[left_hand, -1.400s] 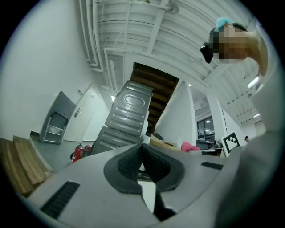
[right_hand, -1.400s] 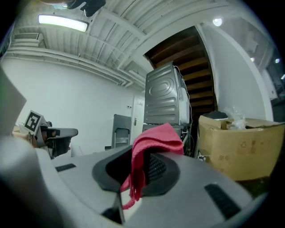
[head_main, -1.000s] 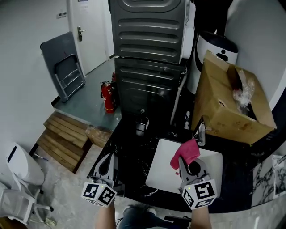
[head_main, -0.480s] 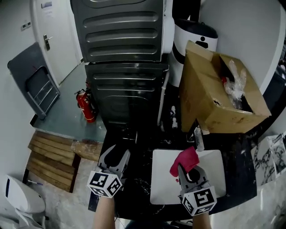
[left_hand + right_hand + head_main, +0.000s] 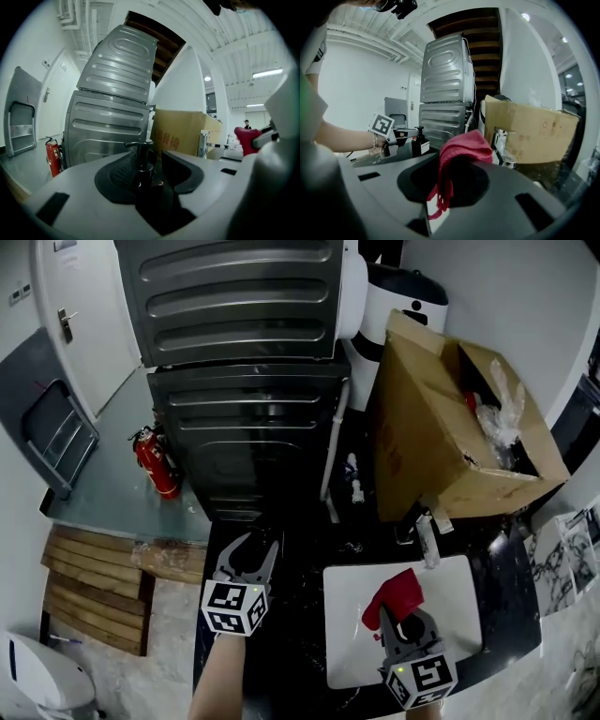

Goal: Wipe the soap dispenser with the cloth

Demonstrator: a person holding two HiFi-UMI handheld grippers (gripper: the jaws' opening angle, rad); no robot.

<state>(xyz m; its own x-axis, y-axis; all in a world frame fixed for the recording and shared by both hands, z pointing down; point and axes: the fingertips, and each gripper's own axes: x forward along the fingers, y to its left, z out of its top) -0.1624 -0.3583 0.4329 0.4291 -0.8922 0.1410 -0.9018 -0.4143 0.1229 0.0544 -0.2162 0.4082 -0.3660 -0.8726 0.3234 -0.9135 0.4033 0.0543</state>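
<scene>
The dark soap dispenser (image 5: 140,174) with its pump head stands on the black counter, right in front of my left gripper (image 5: 151,159). It sits in the gap between the jaws, which are opening, and the pads do not press on it. Seen from the right gripper view, the dispenser (image 5: 420,143) carries a white label and the left gripper (image 5: 405,134) reaches it from the left. My right gripper (image 5: 398,612) is shut on a red cloth (image 5: 394,593), held above the white basin (image 5: 352,620). The cloth (image 5: 461,150) drapes out over the jaws.
A tilted cardboard box (image 5: 450,427) stands behind the basin, with a tap (image 5: 427,538) at its foot. Two stacked grey machines (image 5: 244,334) rise behind the counter. A red fire extinguisher (image 5: 150,460) and wooden pallets (image 5: 94,601) lie on the floor to the left.
My left gripper has moved forward over the counter to the dispenser, and its jaws have gone from shut to open. The right gripper with the cloth has sunk a little over the basin.
</scene>
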